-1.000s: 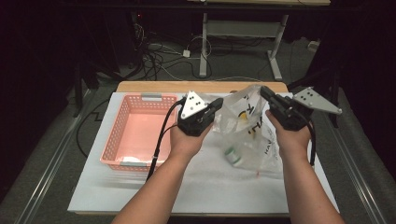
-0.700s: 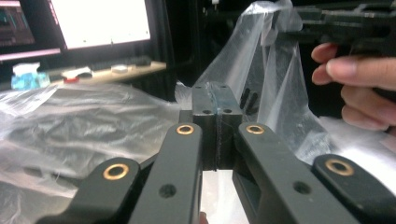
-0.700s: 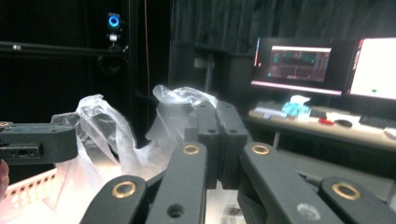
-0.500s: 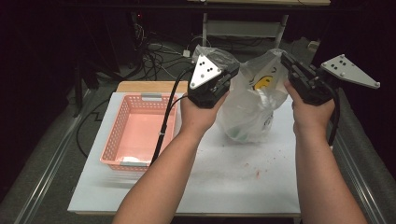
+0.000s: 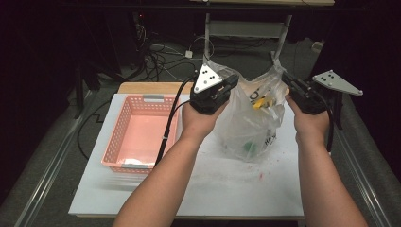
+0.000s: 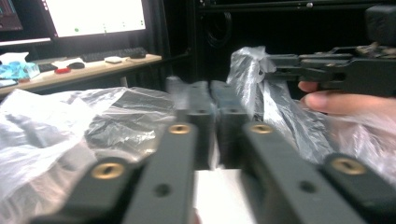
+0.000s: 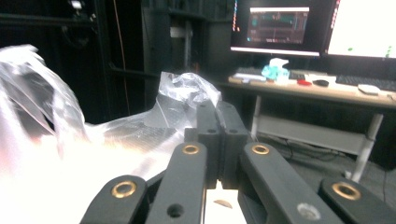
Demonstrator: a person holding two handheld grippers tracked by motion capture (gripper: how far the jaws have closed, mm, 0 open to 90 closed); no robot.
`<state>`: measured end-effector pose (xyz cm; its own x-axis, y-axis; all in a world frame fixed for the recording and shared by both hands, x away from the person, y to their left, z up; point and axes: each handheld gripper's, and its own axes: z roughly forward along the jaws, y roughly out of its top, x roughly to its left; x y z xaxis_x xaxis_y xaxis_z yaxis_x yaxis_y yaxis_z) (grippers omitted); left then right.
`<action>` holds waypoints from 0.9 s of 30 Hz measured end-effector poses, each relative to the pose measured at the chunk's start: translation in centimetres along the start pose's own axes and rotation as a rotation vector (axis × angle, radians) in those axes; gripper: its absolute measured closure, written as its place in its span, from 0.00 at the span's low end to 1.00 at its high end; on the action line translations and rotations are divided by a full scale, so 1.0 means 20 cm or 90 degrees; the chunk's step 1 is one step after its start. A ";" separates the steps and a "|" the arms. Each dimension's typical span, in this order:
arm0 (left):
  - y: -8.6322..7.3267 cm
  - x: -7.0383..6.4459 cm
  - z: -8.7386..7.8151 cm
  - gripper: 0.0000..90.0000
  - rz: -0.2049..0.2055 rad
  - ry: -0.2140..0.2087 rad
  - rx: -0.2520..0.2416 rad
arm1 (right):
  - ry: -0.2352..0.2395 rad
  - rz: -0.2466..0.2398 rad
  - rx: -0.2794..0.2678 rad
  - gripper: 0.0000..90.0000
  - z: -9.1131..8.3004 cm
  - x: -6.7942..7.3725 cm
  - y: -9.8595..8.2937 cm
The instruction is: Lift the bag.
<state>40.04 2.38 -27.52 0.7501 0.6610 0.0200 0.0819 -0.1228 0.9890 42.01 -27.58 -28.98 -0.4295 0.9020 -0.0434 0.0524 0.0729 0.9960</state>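
Up above the white table point(image 5: 142, 198), a clear plastic bag point(image 5: 246, 127) hangs between the two grippers, its bottom just at the tabletop. The left gripper point(image 5: 226, 87) has its jaws pressed together on the bag's left handle; in the left gripper view point(image 6: 215, 123) a thin fold of plastic sits between them. The right gripper point(image 5: 289, 81) is likewise clamped on the right handle, film pinched between its closed jaws point(image 7: 217, 140). Yellow and green items show through the bag. A pink basket point(image 5: 118, 142) stands just left of it.
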 end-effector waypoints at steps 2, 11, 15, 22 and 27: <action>-0.01 0.00 -0.04 0.80 0.012 0.002 0.003 | -0.007 0.005 0.014 1.00 0.02 -0.01 -0.02; -0.16 0.00 -0.31 0.56 0.006 0.012 0.027 | -0.027 -0.001 0.051 1.00 0.07 -0.05 -0.07; -0.31 0.01 -0.39 0.49 -0.020 0.007 0.067 | -0.025 -0.005 0.056 1.00 0.07 -0.04 -0.08; -0.54 0.03 -0.43 0.38 -0.075 -0.007 0.128 | 0.034 0.003 0.043 0.78 0.00 0.01 -0.05; -0.60 0.02 -0.42 0.30 -0.076 -0.004 0.144 | 0.058 0.008 0.017 0.61 -0.10 0.05 -0.01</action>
<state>33.77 10.27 -38.22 0.7306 0.6758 -0.0975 0.3149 -0.2068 0.9263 39.87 -27.56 -29.12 -0.5082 0.8609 -0.0222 0.0826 0.0744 0.9938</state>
